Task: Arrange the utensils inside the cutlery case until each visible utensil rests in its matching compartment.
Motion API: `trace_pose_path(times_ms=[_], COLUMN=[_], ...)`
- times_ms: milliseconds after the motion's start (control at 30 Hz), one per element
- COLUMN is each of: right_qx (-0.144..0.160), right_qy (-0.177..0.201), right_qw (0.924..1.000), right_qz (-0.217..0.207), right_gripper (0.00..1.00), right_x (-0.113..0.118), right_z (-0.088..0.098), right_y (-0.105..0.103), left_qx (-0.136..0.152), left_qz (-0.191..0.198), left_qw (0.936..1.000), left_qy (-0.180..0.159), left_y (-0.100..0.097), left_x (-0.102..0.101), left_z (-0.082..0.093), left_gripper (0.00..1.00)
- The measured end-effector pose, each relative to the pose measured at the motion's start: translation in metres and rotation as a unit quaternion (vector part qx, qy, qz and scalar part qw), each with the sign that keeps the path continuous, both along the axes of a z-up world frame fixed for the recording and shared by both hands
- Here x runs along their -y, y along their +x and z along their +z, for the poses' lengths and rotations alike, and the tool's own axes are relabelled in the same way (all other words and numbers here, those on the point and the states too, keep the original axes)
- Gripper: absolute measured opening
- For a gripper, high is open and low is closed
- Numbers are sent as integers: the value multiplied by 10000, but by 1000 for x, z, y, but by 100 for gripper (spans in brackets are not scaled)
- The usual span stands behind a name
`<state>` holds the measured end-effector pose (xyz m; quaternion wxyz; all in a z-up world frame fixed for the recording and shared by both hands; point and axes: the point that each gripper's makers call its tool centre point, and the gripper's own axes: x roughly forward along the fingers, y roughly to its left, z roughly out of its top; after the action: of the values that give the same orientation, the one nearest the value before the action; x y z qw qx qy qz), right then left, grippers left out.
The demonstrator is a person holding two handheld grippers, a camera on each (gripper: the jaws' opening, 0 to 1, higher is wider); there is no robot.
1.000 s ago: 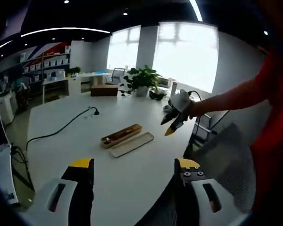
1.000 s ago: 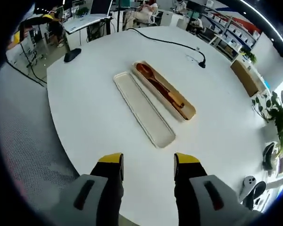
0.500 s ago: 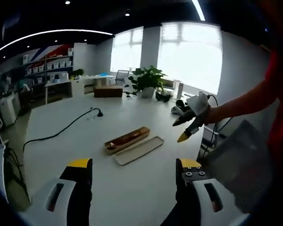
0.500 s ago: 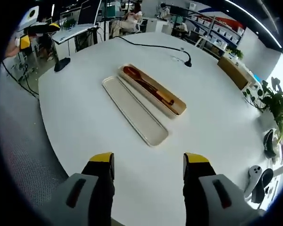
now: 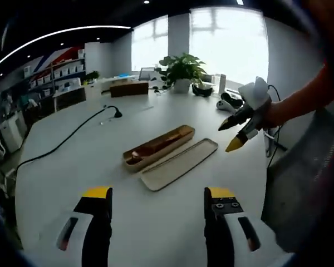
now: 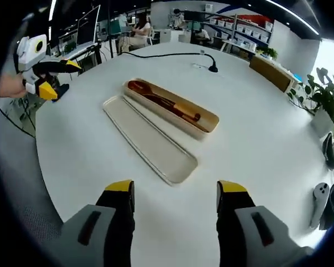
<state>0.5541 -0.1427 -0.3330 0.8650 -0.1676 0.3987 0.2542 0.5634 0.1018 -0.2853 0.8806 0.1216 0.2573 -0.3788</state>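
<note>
Since the earlier frames, we had brought both grippers closer to the tan open cutlery case [image 6: 172, 108]. It lay on the round white table [image 6: 256, 156], wooden utensils inside, its flat beige lid [image 6: 149, 139] alongside. Left gripper [image 5: 156, 196] and right gripper [image 6: 175, 188] hovered with jaws spread, empty.

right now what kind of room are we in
Most likely an open office or lab workspace. A big white round table holds the cutlery case, with shelving along a far wall, a desk microphone on a cable, potted plants by large windows, and a seated person at a desk behind.
</note>
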Motion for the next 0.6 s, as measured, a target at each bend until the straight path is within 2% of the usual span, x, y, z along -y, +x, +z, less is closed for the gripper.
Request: trace_pose_path(times_ms=[100,200,233,467,500,533,600], right_qx=[38,-17,-43,-172,-195,-59,-146], right_qy=[111,250,442,315,304,487,382], right_qw=[9999,9994,9984,9990,9992,9987,9991], right_qz=[-82,-253,-338,-259,-169,-136,-139], right_gripper=[58,57,57,57,57,56,56], right_x=[1,1,-4,-13,-16,-21,-17], right_z=[2,-2,-4,-28,-29,-27,-28], right_y=[10,14,15,8,6,10,11], left_qx=[-119,-208,-273,-423,-409,-428,-596], left_qz=[-1,54,87,-26,-51,-56,-15], left_qw=[9997,9996,9995,9986,9986,9985,9974], left_qy=[215,171,164,309,328,331,404], left_y=[4,14,16,28,31,33,36], left_x=[1,5,6,22,25,27,28], left_z=[-16,-24,-27,-44,-47,-50,-61], left_gripper=[68,67,67,66,66,66,66])
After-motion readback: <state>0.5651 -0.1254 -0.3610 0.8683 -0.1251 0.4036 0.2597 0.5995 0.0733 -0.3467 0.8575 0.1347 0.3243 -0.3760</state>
